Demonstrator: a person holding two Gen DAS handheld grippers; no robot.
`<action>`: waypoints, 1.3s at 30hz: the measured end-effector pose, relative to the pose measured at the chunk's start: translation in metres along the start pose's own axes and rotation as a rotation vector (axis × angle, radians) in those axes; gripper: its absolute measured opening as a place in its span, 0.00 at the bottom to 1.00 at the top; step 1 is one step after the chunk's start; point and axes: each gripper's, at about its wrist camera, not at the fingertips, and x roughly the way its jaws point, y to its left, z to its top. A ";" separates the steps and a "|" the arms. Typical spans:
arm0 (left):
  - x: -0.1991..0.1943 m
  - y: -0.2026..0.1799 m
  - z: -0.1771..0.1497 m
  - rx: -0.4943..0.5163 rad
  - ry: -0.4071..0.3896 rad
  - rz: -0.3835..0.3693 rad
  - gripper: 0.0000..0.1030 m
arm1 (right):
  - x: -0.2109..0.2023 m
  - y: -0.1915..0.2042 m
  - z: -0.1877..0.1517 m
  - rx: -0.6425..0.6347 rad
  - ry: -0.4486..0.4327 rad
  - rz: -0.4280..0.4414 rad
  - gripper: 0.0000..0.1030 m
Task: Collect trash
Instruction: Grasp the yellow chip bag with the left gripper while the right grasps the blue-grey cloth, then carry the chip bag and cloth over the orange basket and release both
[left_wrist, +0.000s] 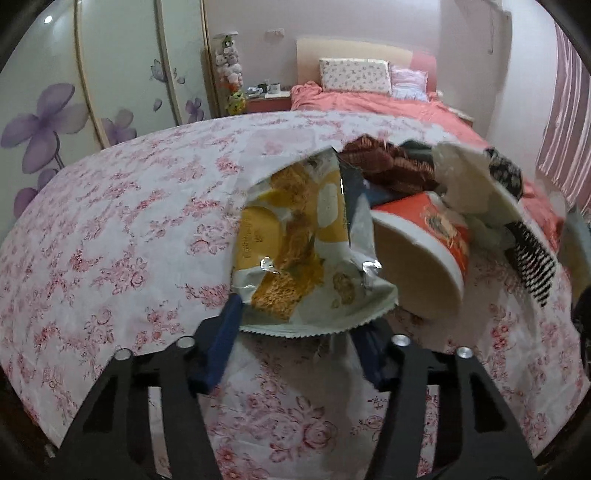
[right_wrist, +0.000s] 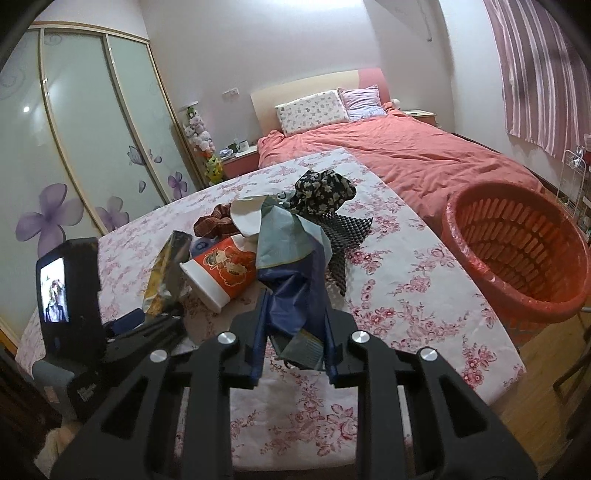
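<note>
Blue-padded left tongs (left_wrist: 295, 332) pinch the bottom edge of a yellow snack bag (left_wrist: 299, 240); its print is too blurred to read. Right tongs (right_wrist: 295, 332) are pressed on a dark blue wrapper (right_wrist: 295, 284). Beside them an orange cup (right_wrist: 221, 271) lies on the flowered surface (right_wrist: 406, 295), probably a noodle cup. A red basket (right_wrist: 517, 251) stands near the bed (right_wrist: 406, 155).

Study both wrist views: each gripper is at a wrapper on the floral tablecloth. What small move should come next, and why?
Probably carry the dark blue foil wrapper, pinched in the right gripper, rightward over the red plastic slatted basket and let go. The basket stands open beside the table, and the wrapper is already gripped. The left gripper holds the yellow-and-white snack bag, which can follow.
</note>
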 end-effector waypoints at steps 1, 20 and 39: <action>-0.003 0.004 0.000 -0.012 -0.007 -0.040 0.34 | -0.001 -0.001 0.000 0.001 -0.002 0.000 0.24; -0.050 0.029 0.010 -0.020 -0.099 -0.268 0.08 | -0.025 -0.010 0.012 0.018 -0.071 0.006 0.24; -0.103 -0.057 0.030 0.190 -0.137 -0.566 0.08 | -0.071 -0.061 0.028 0.129 -0.190 -0.101 0.24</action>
